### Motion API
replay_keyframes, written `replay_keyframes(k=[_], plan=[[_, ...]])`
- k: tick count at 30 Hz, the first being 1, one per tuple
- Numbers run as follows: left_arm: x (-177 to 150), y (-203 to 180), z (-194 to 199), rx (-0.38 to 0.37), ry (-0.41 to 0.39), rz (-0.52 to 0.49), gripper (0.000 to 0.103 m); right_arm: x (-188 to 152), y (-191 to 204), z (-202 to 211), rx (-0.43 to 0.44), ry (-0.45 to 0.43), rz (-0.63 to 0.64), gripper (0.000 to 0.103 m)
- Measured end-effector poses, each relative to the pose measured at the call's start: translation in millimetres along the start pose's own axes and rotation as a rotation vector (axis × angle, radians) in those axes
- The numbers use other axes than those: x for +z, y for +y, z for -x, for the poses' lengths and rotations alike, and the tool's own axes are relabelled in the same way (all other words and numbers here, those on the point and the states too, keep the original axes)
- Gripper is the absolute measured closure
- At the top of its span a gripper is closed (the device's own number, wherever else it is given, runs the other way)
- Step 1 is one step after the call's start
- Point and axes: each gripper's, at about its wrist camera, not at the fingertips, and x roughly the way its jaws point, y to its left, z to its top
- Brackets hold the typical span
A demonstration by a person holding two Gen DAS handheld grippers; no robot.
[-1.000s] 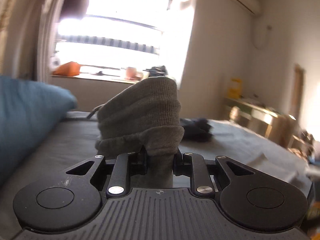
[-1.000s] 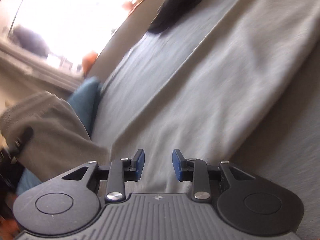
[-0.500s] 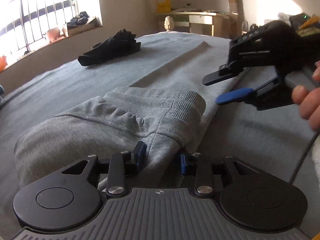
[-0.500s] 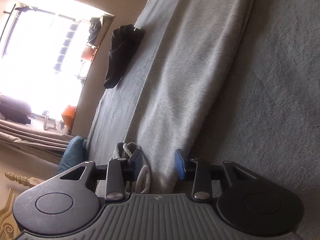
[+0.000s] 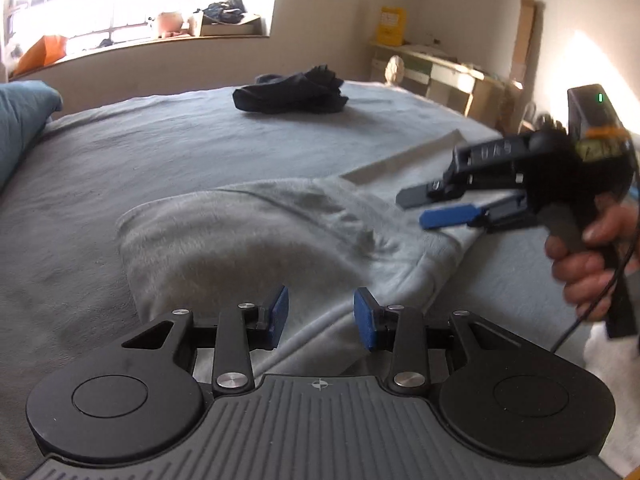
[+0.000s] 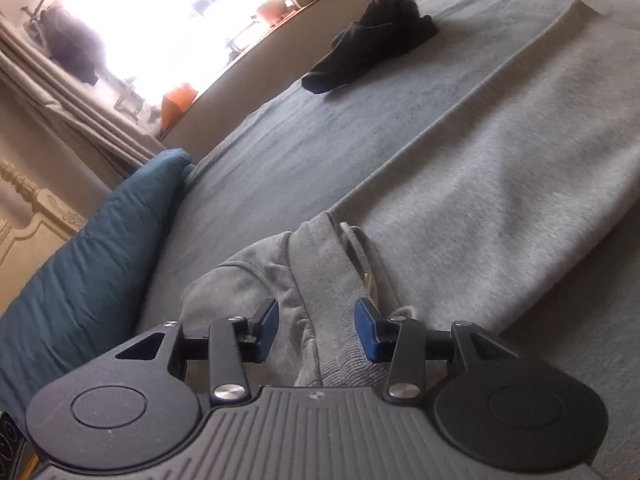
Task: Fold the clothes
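Your grey garment [image 5: 248,240] lies on the bed [image 5: 140,152], one end doubled over, so one fold looks done and more remain. Your left hand-held gripper [image 5: 320,312] stands apart over the fabric; your right hand-held gripper [image 6: 316,328] is opening above the ribbed band, pressing nothing. Only the left view shows your hand [image 5: 592,264] at 3 o'clock; only the right shows the drawstring [image 6: 360,256].

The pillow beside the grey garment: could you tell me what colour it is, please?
Teal blue; the pillow shows best in the right wrist view.
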Motion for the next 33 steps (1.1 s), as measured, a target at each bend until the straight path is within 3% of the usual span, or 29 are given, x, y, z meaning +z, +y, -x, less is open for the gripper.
replay_keyframes(k=[5,9,12,15,21,22,26,29,33], plan=[[-8.2,-27.2,-8.3,0.007,0.006,-0.175,0.064,-5.6,-40.2,26.7,0.03,-0.058,-0.263,0.057],[-10.6,-52.9,-25.2,-0.013,0.001,-0.313,0.05,-18.9,-72.5,28.2,0.062,-0.022,-0.473,0.039],[-11.4,-74.4,-42.0,0.01,-0.009,-0.442,0.048,-24.1,-75.1,17.8,0.08,0.029,-0.505,0.038],[-8.4,-88.1,-56.5,0.039,-0.031,-0.502,0.048,-24.5,-68.8,8.8,0.095,0.06,-0.497,0.035],[4.5,-92.1,-73.9,0.053,-0.037,-0.47,0.05,-13.9,-61.9,9.7,0.164,0.034,-0.488,0.03],[6.8,-89.7,-75.7,0.048,-0.035,-0.446,0.056,-13.2,-63.0,9.4,0.178,0.031,-0.493,0.03],[13.9,-73.0,-76.6,0.0,-0.035,-0.298,0.063,-13.7,-70.1,6.8,0.223,0.005,-0.537,0.03],[14.7,-67.5,-76.0,-0.012,-0.042,-0.246,0.064,-18.6,-78.4,6.9,0.236,-0.015,-0.597,0.03],[14.6,-67.0,-75.3,-0.01,-0.05,-0.223,0.064,-26.8,-84.1,-1.5,0.208,0.02,-0.627,0.03]])
